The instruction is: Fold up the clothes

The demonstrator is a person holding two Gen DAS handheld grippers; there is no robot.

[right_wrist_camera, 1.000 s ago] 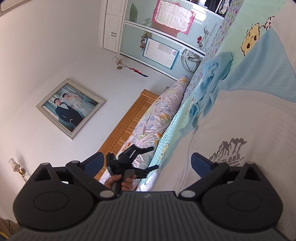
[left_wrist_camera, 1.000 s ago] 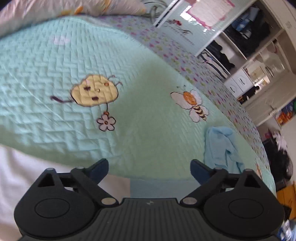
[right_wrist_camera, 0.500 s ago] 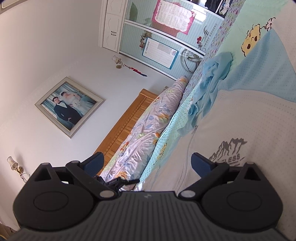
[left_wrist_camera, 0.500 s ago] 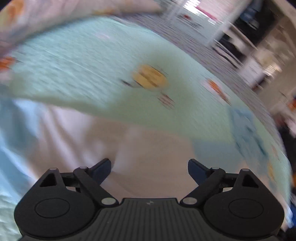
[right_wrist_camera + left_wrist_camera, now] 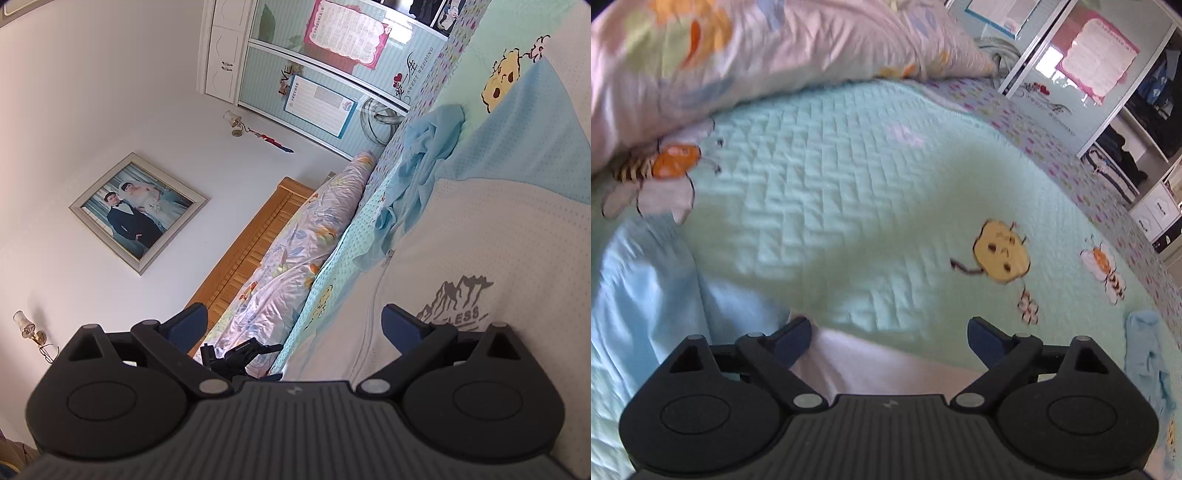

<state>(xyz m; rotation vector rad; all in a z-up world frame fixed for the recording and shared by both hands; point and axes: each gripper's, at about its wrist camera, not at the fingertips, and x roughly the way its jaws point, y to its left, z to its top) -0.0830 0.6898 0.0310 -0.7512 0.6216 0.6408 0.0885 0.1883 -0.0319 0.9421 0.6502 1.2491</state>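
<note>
Left gripper [image 5: 889, 338]: jaws spread wide, empty, above the near edge of a white garment [image 5: 886, 369] lying on a quilted mint bedspread [image 5: 820, 177] with bee and flower appliqués. Right gripper [image 5: 293, 326]: jaws wide, empty, over the same white perforated-knit garment [image 5: 480, 236], mountain print near. Crumpled light-blue cloth [image 5: 424, 147] lay further off. Floral duvet [image 5: 738, 55] was rolled at the far side.

Both wrist views sit low, seemingly sharing the quilt [image 5: 849, 192].
</note>
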